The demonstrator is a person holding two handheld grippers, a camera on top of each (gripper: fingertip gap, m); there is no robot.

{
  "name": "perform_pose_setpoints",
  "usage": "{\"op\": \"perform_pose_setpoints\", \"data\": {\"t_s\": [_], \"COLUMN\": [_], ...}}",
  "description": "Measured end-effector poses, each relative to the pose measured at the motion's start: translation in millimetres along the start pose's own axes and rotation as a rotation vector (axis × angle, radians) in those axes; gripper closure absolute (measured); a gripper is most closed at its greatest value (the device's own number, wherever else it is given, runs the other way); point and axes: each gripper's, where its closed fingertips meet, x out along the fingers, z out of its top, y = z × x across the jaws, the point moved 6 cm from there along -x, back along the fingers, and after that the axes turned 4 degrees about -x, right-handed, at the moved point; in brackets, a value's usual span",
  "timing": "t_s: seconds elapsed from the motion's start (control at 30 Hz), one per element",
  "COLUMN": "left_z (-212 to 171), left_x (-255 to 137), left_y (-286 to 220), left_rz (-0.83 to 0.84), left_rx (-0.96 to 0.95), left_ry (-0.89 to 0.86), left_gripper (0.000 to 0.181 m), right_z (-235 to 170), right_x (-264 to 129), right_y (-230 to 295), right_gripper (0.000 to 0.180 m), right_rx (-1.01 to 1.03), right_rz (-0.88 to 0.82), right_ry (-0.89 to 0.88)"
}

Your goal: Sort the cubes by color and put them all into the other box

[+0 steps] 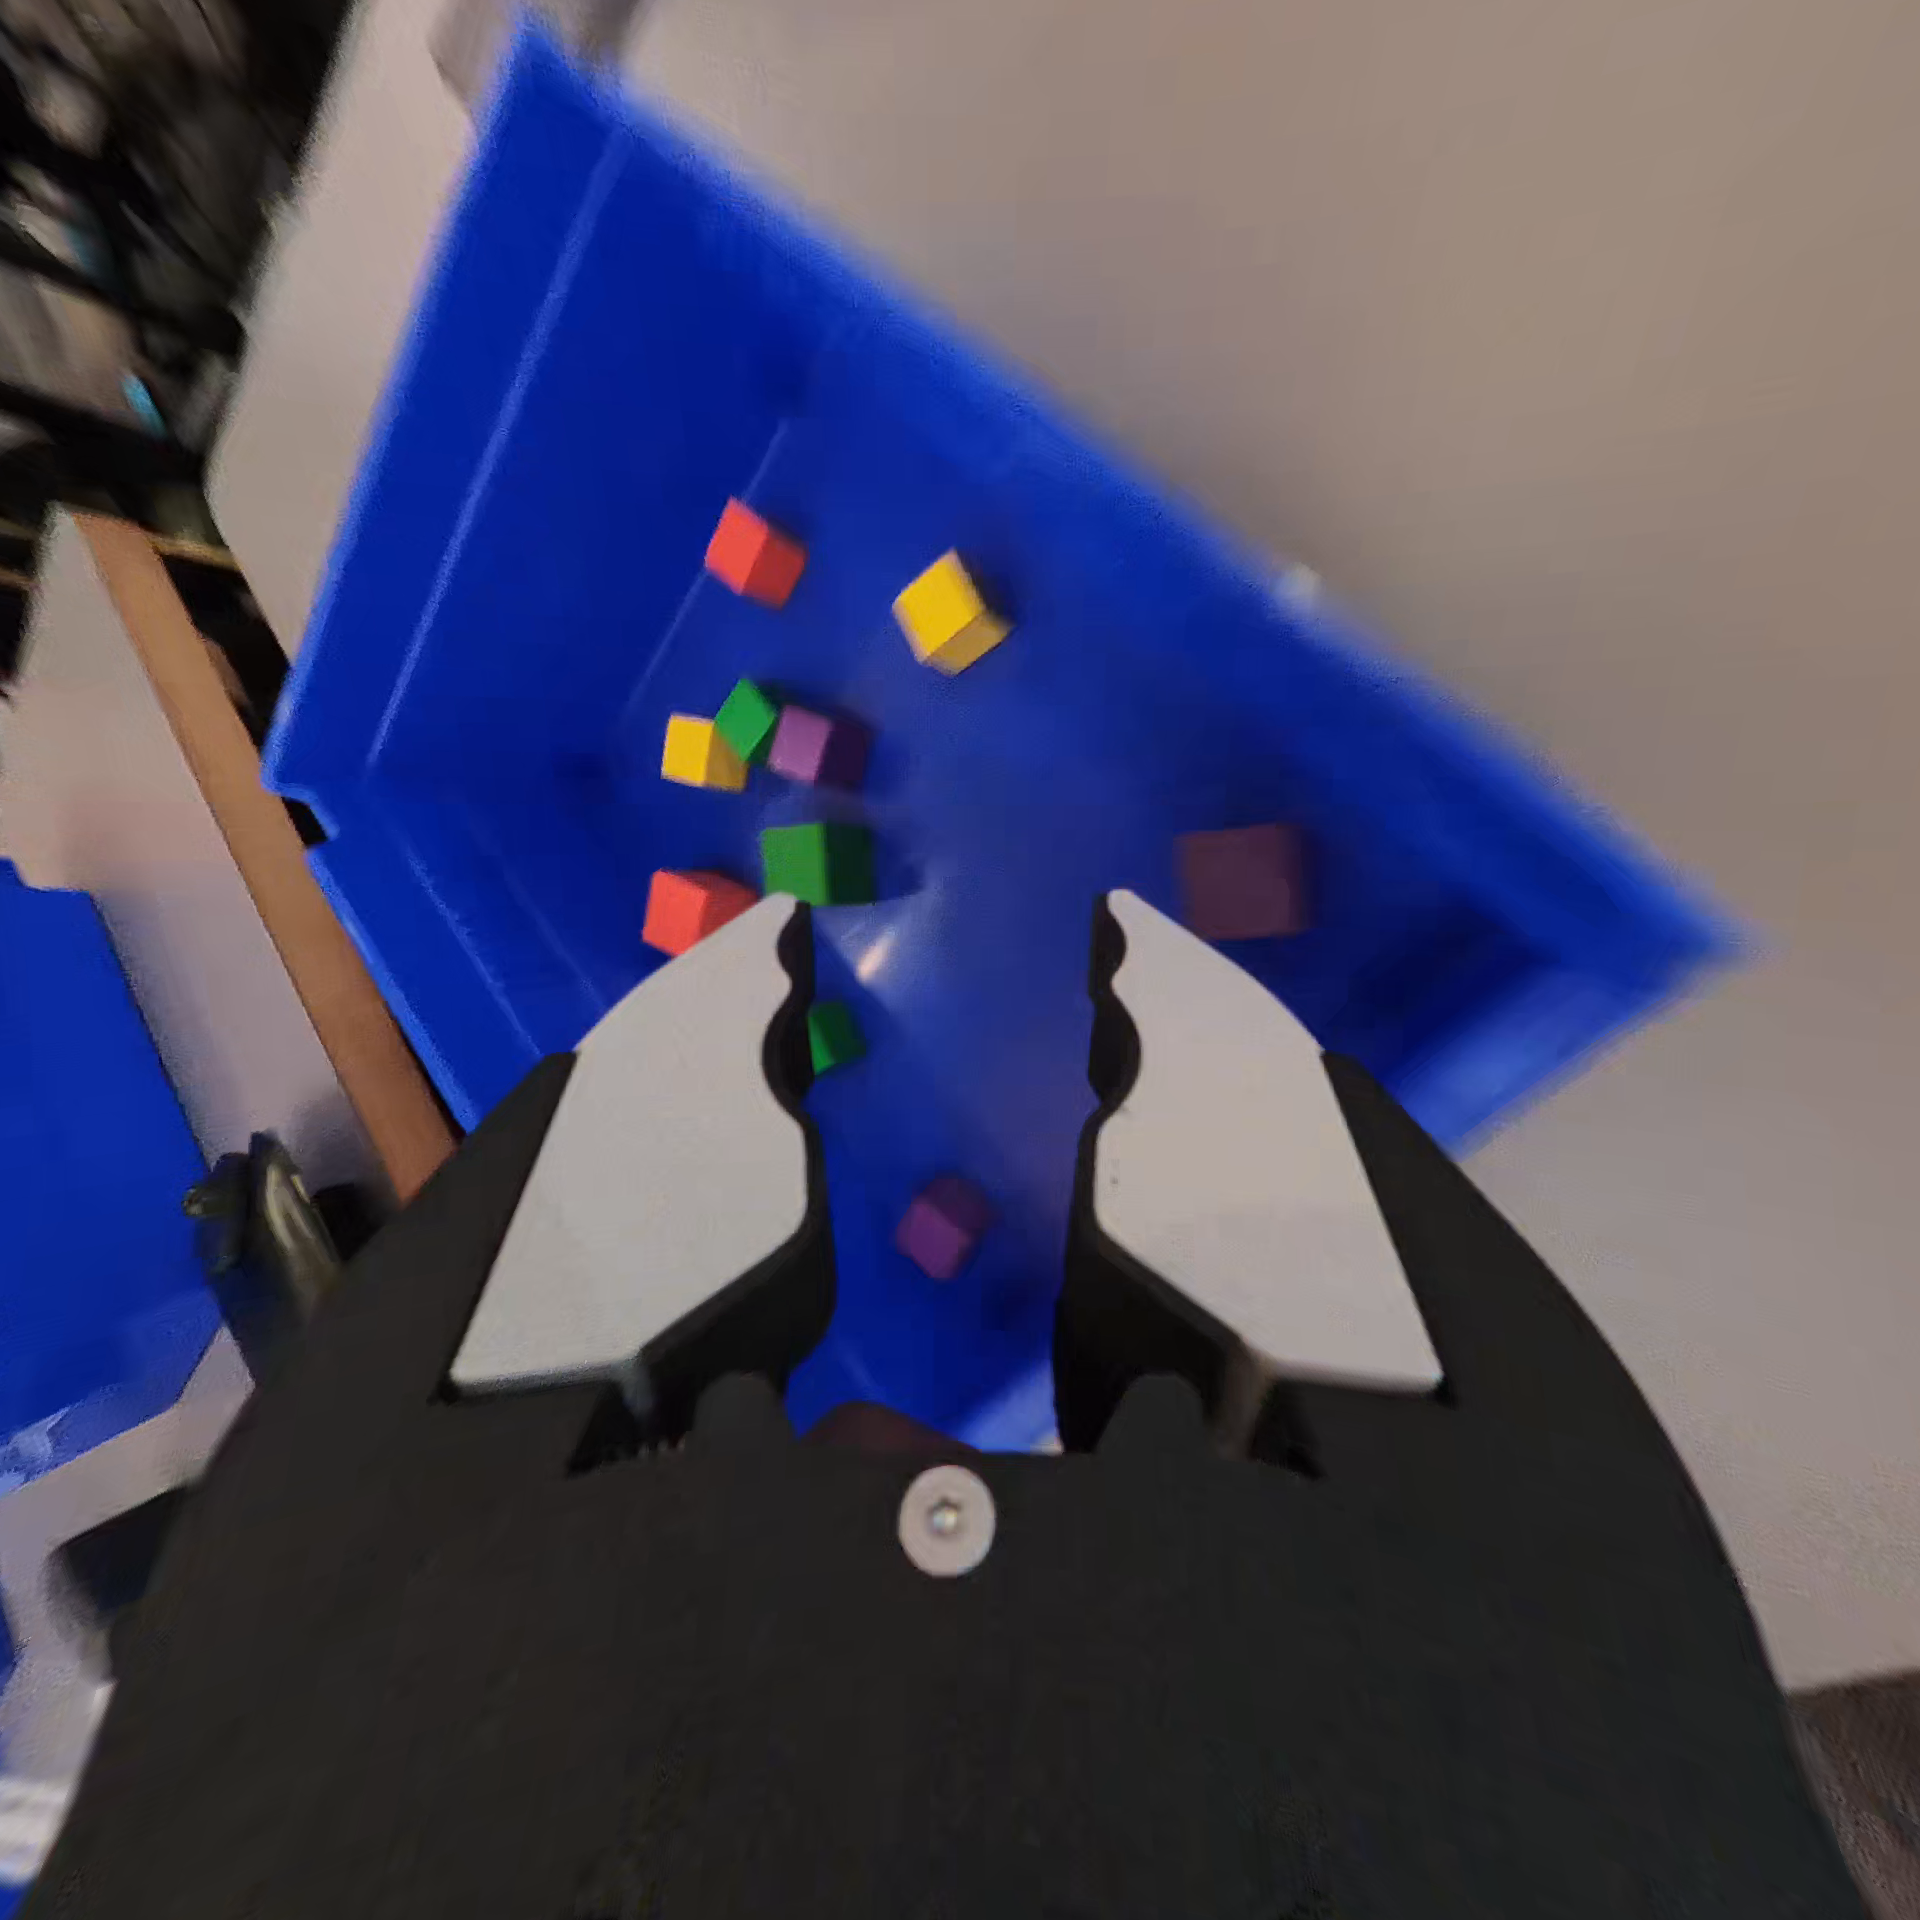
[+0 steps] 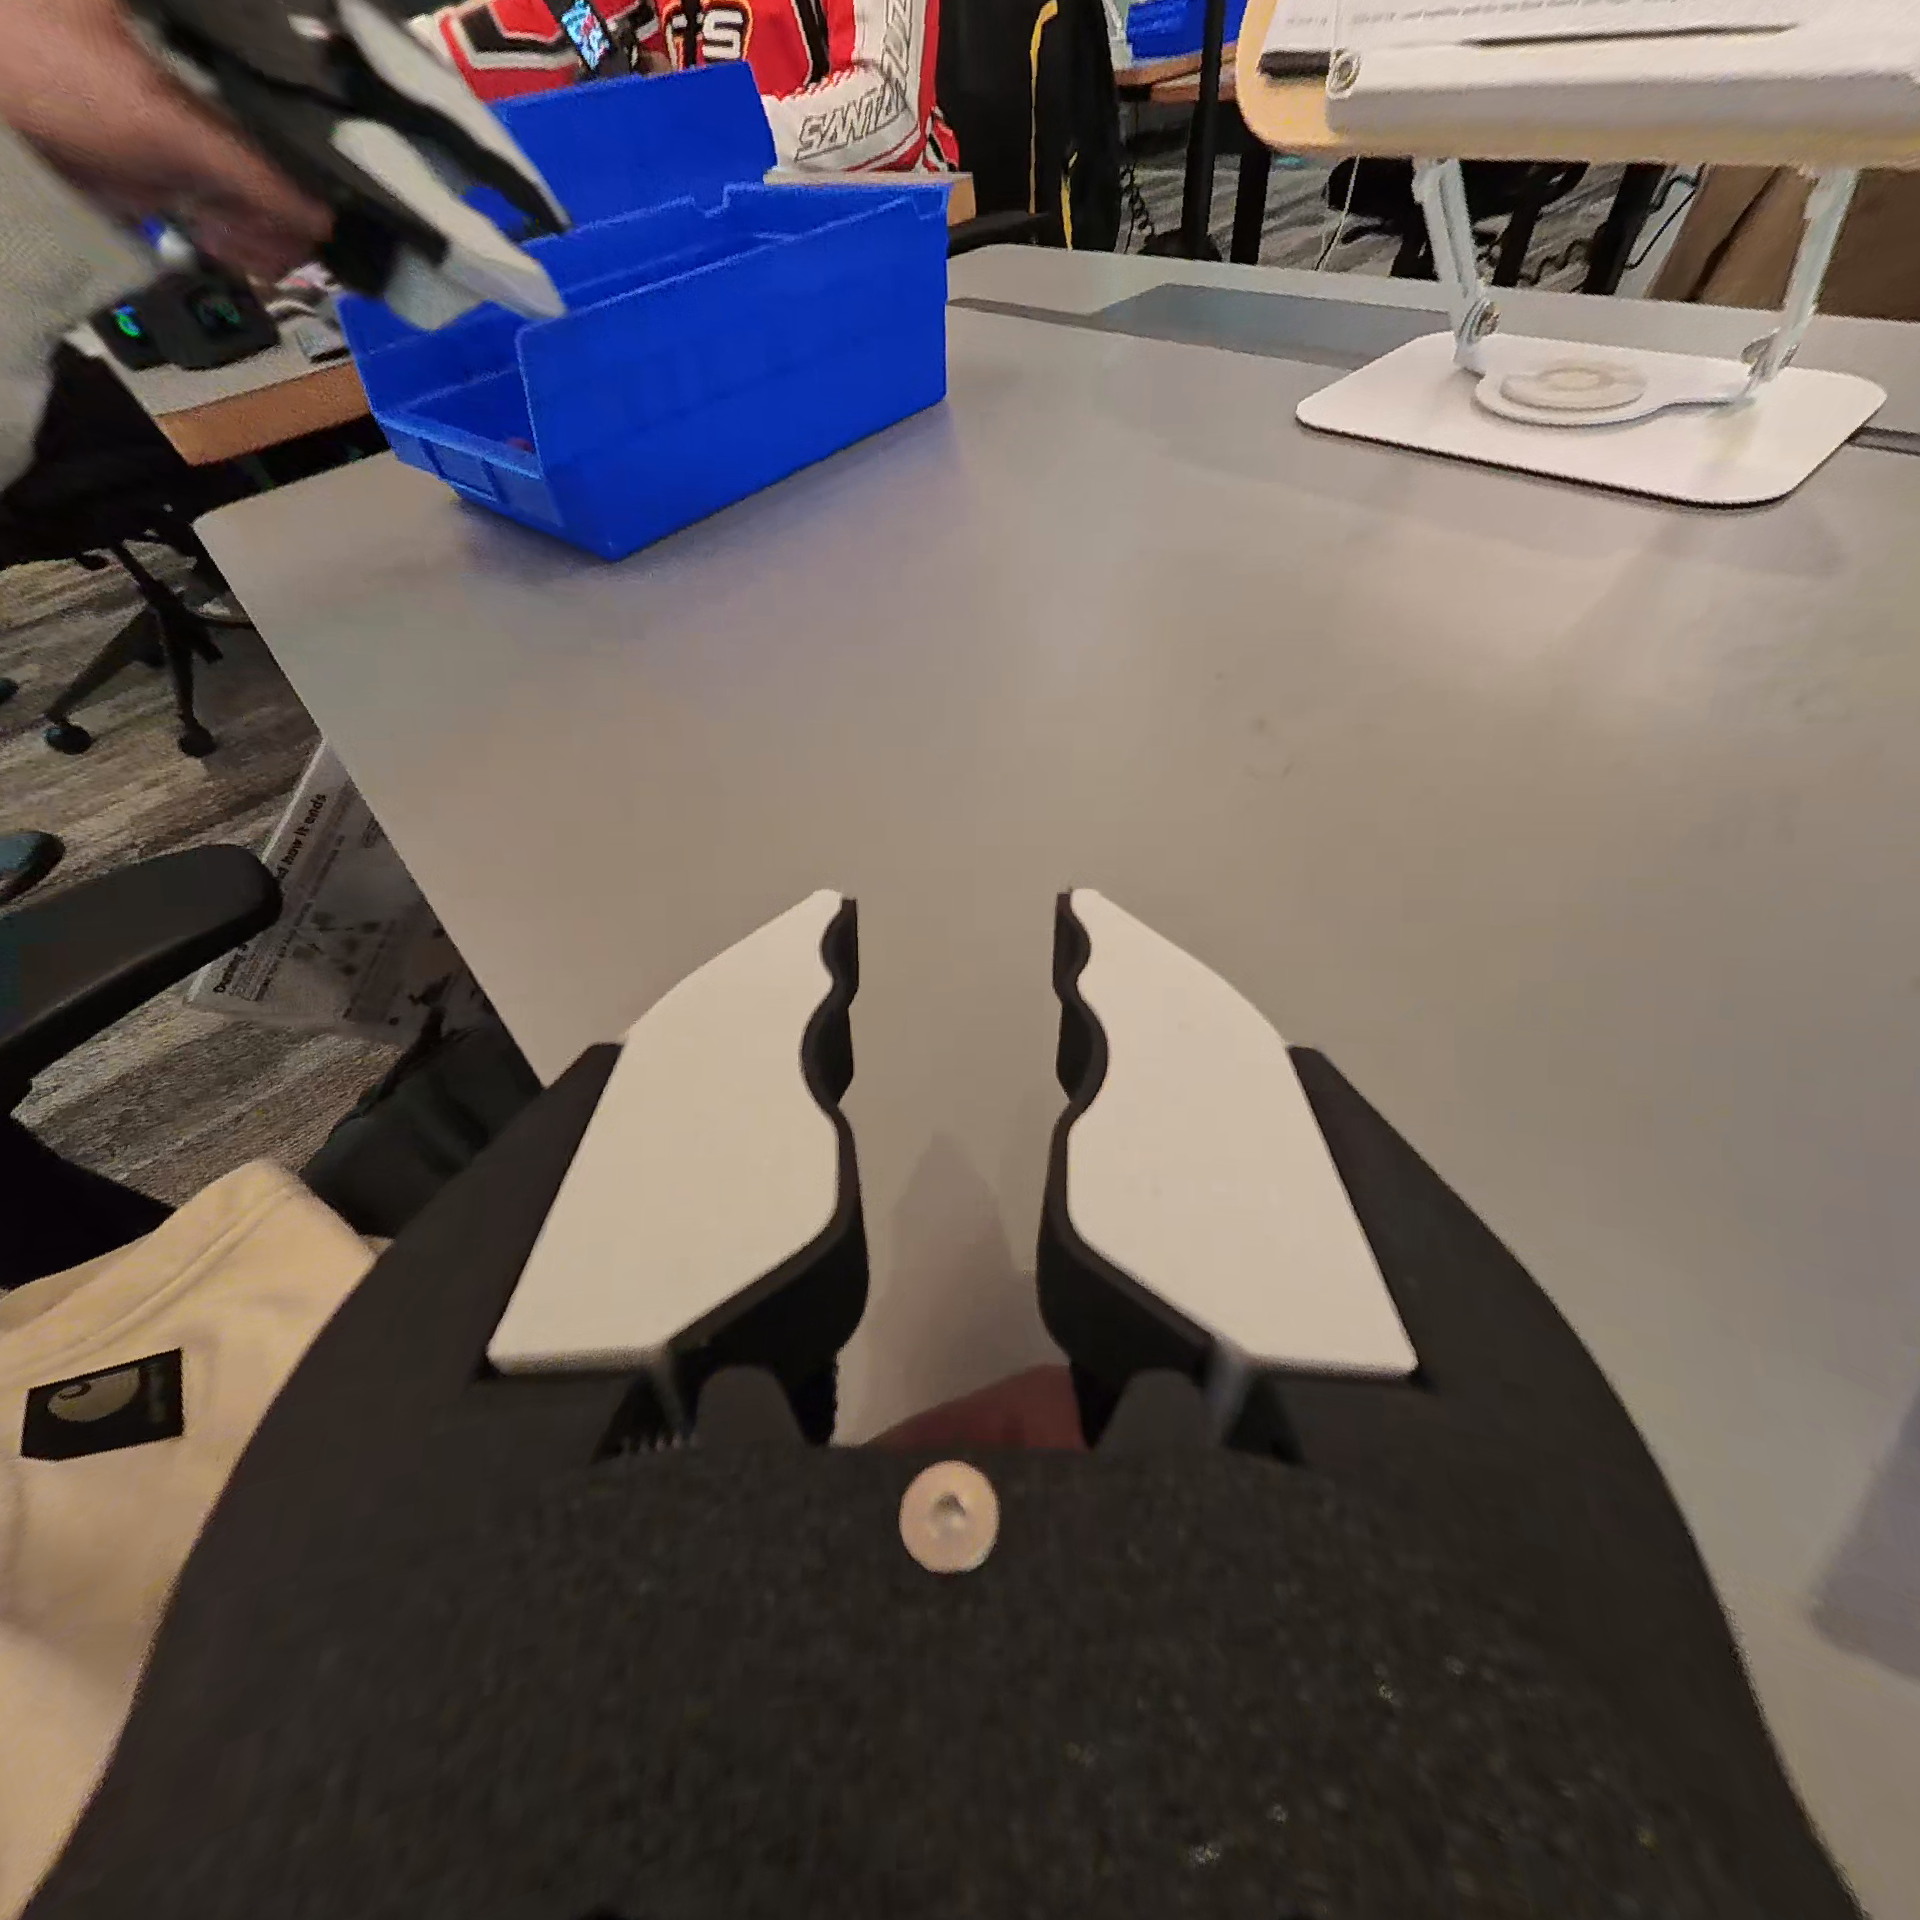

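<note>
Left gripper (image 1: 951,909): jaws spread, empty, over blue box (image 1: 540,582) of roughly ten blurred cubes. Right gripper (image 2: 956,904): jaws spread, empty, above counter (image 2: 1247,727); box at 11 o'clock.

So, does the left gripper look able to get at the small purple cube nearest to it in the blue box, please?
Probably yes. The left gripper hangs open above the blue box, and the small purple cube lies alone on the box floor between its fingers, with no other cube touching it. The picture is blurred, so height is uncertain.
</note>
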Motion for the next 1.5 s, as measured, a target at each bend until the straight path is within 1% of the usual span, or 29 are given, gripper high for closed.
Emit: {"op": "perform_pose_setpoints", "data": {"t_s": [0.1, 0.17, 0.23, 0.3, 0.33, 0.4, 0.5, 0.6, 0.7, 0.77, 0.83, 0.9, 0.97, 1.03, 1.07, 1.1, 1.13, 1.2, 1.23, 1.33, 1.43, 1.5], "left_z": [-13.6, -18.5, -23.8, -31.7, -34.1, -31.1, -29.8, -17.0, 6.9, 17.9, 21.2, 20.0, 18.7, 20.4, 23.2, 27.6, 33.9, 51.5, 62.4, 94.3, 117.6, 126.0], "left_x": [59.6, 86.4, 104.5, 116.2, 119.4, 120.7, 111.4, 81.3, 24.4, -18.3, -52.0, -71.9, -79.9, -83.2, -85.3, -88.1, -91.3, -96.7, -98.6, -102.2, -101.6, -100.0], "left_y": [45.2, 62.5, 69.9, 68.0, 66.4, 63.1, 55.5, 52.4, 37.8, 14.4, -17.1, -53.3, -85.8, -110.8, -121.4, -132.7, -146.3, -173.1, -186.9, -228.8, -258.8, -273.8], "left_rz": [-0.062, -0.1, -0.12, -0.145, -0.153, -0.166, -0.196, -0.161, -0.138, -0.161, -0.21, -0.307, -0.398, -0.479, -0.523, -0.586, -0.681, -0.872, -0.979, -1.31, -1.508, -1.622], "left_rx": [-0.032, -0.082, -0.085, -0.063, -0.055, -0.052, -0.029, -0.052, -0.145, -0.198, -0.249, -0.293, -0.316, -0.343, -0.369, -0.398, -0.414, -0.433, -0.44, -0.449, -0.452, -0.451], "left_ry": [0.238, 0.324, 0.377, 0.433, 0.446, 0.413, 0.398, 0.244, -0.059, -0.282, -0.463, -0.585, -0.652, -0.7, -0.73, -0.764, -0.791, -0.812, -0.798, -0.682, -0.596, -0.538], "left_gripper": [0.129, 0.129, 0.128, 0.13, 0.148, 0.148, 0.151, 0.152, 0.152, 0.153, 0.153, 0.153, 0.153, 0.153, 0.153, 0.153, 0.153, 0.153, 0.153, 0.154, 0.154, 0.154], "right_z": [-0.2, -1.8, -3.6, -4.3, -4.6, -5.3, -4.8, -3.4, -0.1, 2.2, 4.2, 5.9, 6.7, 5.1, 4.7, 5.4, 7.7, 19.8, 29.8, 62.9, 77.4, 76.3], "right_x": [0.5, -1.0, -3.1, -4.6, -4.9, -5.2, -5.7, -6.0, -7.0, -8.6, -11.1, -14.1, -16.3, -16.0, -15.5, -15.7, -13.9, -6.1, -1.9, 5.2, 11.3, 13.6], "right_y": [1.5, 0.8, -0.3, -1.1, -1.8, -2.6, -3.4, -1.6, 2.0, 2.3, 0.5, -2.3, -4.5, -3.5, 5.5, 20.5, 30.8, 45.0, 48.7, 55.7, 60.3, 64.0], "right_gripper": [0.144, 0.144, 0.145, 0.146, 0.146, 0.147, 0.148, 0.149, 0.15, 0.15, 0.15, 0.15, 0.15, 0.149, 0.148, 0.144, 0.141, 0.137, 0.136, 0.136, 0.133, 0.131], "right_rx": [-0.02, -0.049, -0.06, -0.051, -0.042, -0.026, -0.012, -0.019, -0.04, -0.056, -0.061, -0.053, -0.055, -0.11, -0.156, -0.198, -0.228, -0.34, -0.405, -0.606, -0.78, -0.796], "right_rz": [0.003, -0.015, -0.028, -0.022, -0.019, -0.009, -0.003, -0.001, -0.002, -0.011, -0.024, -0.034, -0.043, -0.042, 0.038, 0.171, 0.237, 0.276, 0.263, 0.188, 0.121, 0.119], "right_ry": [0.014, 0.024, 0.029, 0.028, 0.027, 0.028, 0.024, 0.023, 0.014, 0.008, 0.001, -0.01, -0.025, -0.035, -0.059, -0.094, -0.109, -0.136, -0.162, -0.304, -0.356, -0.367]}}
